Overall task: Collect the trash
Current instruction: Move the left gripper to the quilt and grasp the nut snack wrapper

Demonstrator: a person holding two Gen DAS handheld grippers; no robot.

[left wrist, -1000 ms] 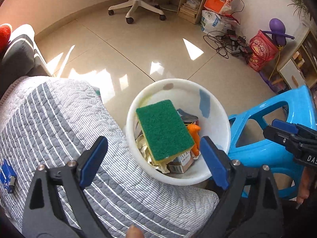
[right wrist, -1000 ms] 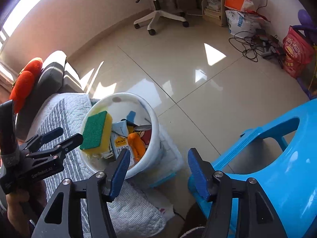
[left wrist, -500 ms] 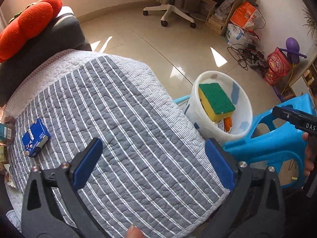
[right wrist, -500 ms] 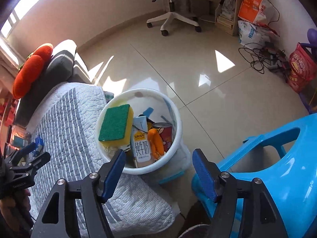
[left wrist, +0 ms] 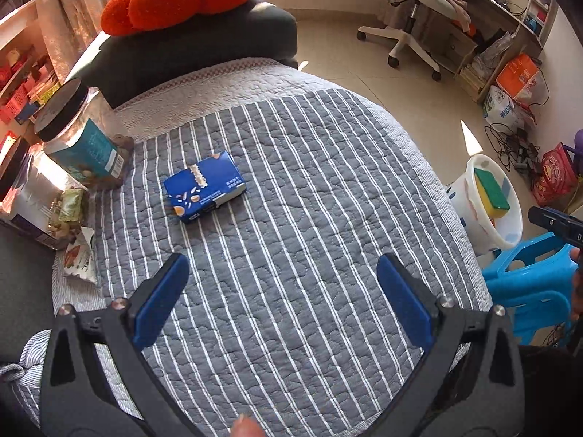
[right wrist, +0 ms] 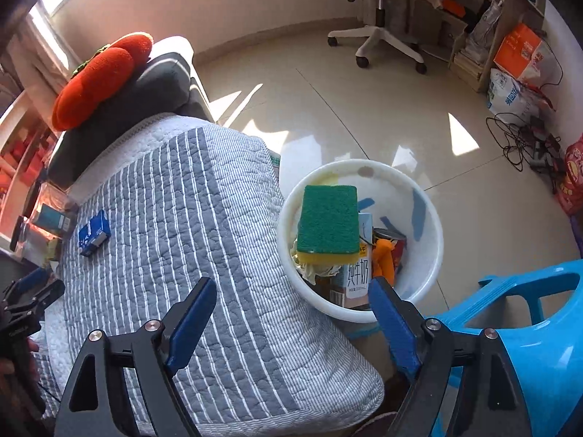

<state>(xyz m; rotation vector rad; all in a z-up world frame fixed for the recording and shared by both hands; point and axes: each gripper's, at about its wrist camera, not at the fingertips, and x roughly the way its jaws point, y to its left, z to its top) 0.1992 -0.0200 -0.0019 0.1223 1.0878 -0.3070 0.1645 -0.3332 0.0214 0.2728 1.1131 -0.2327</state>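
One blue carton (left wrist: pixel 204 185) left on the striped quilt (left wrist: pixel 309 236), well apart from the white bin (right wrist: pixel 431 247).
Left gripper (left wrist: pixel 282 300) gapes empty; right gripper (right wrist: pixel 291 322), jaws just widened, holds nothing. Next: reach, close on the carton.

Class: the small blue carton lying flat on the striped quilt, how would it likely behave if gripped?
The blue carton looks boxy, so probably stiff-edged but crushable. Lying flat on the soft quilt, it likely won't roll, though it may sink slightly.

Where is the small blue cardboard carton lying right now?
In the left wrist view, the small blue cardboard carton lies flat on the grey striped quilt, left of centre, beside the black-lidded clear plastic jar.
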